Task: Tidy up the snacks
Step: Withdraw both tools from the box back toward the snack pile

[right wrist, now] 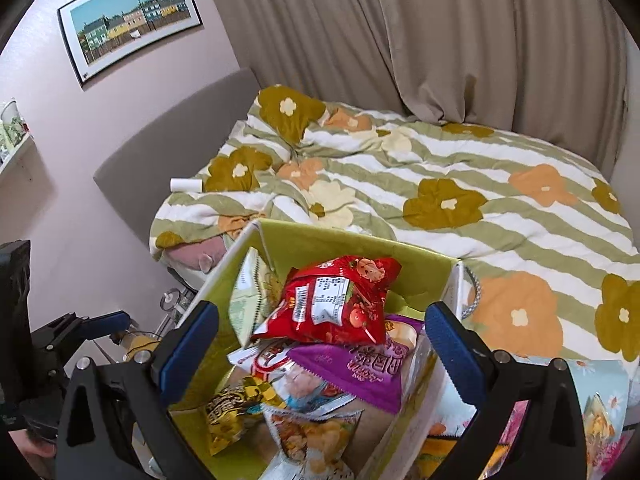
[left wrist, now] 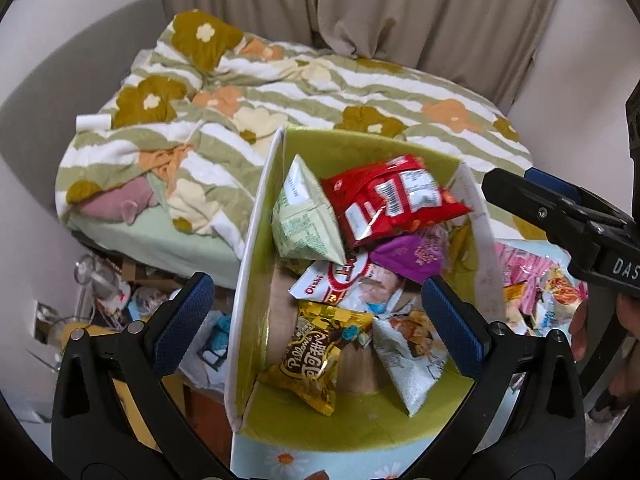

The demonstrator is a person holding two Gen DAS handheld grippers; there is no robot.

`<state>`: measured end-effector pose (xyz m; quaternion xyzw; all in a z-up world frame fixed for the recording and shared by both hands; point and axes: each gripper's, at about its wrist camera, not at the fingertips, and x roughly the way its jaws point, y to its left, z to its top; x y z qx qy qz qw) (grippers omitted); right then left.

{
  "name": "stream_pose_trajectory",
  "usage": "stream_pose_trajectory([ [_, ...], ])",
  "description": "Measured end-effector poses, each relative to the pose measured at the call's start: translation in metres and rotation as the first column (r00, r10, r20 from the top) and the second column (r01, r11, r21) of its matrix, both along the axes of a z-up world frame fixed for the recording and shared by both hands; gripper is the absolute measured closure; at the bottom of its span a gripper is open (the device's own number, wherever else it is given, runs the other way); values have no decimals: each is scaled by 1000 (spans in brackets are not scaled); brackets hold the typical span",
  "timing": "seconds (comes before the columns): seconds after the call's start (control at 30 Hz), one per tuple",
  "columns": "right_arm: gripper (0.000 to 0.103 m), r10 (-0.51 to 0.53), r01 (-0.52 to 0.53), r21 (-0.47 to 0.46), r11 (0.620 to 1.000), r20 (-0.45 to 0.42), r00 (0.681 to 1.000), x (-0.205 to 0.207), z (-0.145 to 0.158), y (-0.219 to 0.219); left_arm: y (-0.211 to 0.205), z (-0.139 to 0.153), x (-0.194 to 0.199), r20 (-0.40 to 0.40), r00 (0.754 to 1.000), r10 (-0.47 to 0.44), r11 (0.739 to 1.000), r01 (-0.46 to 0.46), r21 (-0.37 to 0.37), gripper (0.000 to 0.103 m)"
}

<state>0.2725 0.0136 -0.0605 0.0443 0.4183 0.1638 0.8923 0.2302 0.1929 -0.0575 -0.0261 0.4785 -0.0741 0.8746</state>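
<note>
Both my left gripper (left wrist: 316, 308) and right gripper (right wrist: 322, 338) hung spread, gripping nothing. Below, a red packet (left wrist: 394, 200) topped the snacks in the green box (left wrist: 256, 216).

Snack-crowded box (left wrist: 256, 208), open top

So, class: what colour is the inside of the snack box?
Yellow-green lining on the box, white rim, clearest in the left wrist view.

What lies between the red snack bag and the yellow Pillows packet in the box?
In the left wrist view, a white-and-red wrapper lies between the red snack bag and the yellow Pillows packet.
</note>
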Motion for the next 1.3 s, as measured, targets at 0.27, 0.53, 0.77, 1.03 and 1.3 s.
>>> stream_pose_trajectory([
  [0.27, 0, -109, 109, -19, 994, 14, 994, -57, 33, -25, -28, 28, -30, 77, 990, -120, 993, 121, -12, 0],
  [0.53, 0, -272, 275, -49, 960, 58, 961, -120, 55, -91, -91, 34, -57, 97, 961, -258, 963, 264, -50, 0],
  [0.77, 0, -381, 384, -56, 922, 62, 923, -168, 55, -174, -172, 22, -92, 69, 936, -346, 935, 350, -50, 0],
  [1.03, 0, -374, 374, -84, 924, 14, 927, -209, 23, -270, -255, -16, -121, -24, 940, -340, 939, 339, -60, 0],
  [1.3, 0, -285, 279, -119, 953, -42, 958, -212, -34, -337, -312, -77, -134, -120, 951, -285, 958, 284, -28, 0],
])
